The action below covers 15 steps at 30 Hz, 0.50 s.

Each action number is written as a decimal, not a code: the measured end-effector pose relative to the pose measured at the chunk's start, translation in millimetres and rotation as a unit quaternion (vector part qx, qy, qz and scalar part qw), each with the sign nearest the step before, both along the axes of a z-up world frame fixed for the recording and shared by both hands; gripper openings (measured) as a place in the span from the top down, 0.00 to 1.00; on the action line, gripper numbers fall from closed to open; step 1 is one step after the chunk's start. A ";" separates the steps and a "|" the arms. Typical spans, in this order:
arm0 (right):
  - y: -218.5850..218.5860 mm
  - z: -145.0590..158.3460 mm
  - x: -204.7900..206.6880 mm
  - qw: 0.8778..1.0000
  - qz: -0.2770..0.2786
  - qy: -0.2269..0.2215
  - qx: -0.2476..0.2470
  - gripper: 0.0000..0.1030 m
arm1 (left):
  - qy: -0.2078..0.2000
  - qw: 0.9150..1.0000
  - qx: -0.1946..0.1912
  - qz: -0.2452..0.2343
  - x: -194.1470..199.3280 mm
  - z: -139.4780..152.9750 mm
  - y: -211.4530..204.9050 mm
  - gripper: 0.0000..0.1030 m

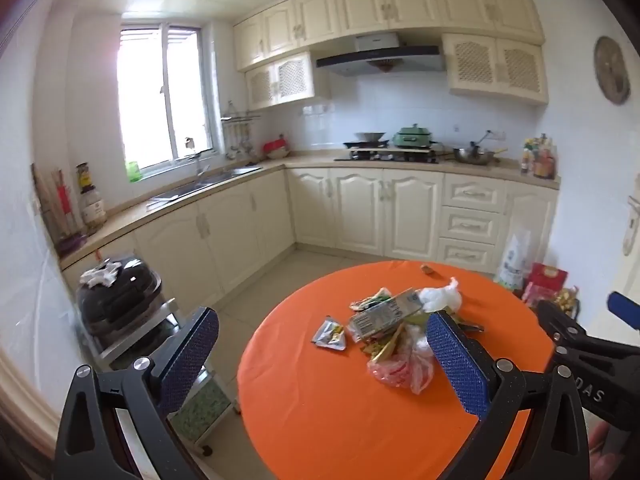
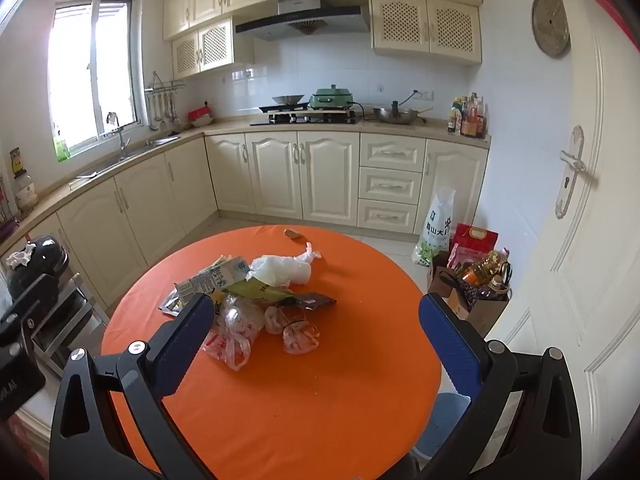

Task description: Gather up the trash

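Kitchen with a round orange surface (image 2: 340,380), trash not yet picked up.

Both tools hover spread and empty: the left tool (image 1: 320,356) and right tool (image 2: 316,340). A trash pile (image 2: 256,300) of wrappers and plastic bags lies mid-surface, at twelve o'clock, just past the right tool's tips. The approach looks under way; next comes lowering onto one piece and pinching it.

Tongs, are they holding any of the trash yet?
No. Both the left tongs and right tongs are open and empty; the trash pile lies untouched on the orange table.
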State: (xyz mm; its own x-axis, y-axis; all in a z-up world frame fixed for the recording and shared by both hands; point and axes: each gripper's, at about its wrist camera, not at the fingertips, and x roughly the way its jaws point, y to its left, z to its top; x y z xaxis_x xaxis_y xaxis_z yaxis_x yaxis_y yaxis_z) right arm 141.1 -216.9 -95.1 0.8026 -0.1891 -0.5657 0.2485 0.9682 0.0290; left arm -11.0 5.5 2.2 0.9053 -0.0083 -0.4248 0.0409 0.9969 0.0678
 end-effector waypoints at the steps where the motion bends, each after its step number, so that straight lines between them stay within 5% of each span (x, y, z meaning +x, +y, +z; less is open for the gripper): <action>1: 0.6 1.0 0.6 1.000 0.001 -0.002 0.000 0.00 | -0.005 1.000 -0.002 -0.001 -1.3 -1.8 2.4 0.01; 15: 9.3 17.4 -3.9 1.000 0.005 -0.029 0.002 0.00 | -0.021 0.999 0.009 0.041 -2.5 2.0 -7.9 0.01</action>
State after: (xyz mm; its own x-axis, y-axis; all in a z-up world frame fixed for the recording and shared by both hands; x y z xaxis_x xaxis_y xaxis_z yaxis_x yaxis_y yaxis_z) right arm 137.2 -207.7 -77.7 0.8361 -0.1778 -0.5189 0.2360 0.9706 0.0477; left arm -13.4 -2.4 4.2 0.9192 0.0737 -0.3867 -0.0439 0.9954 0.0853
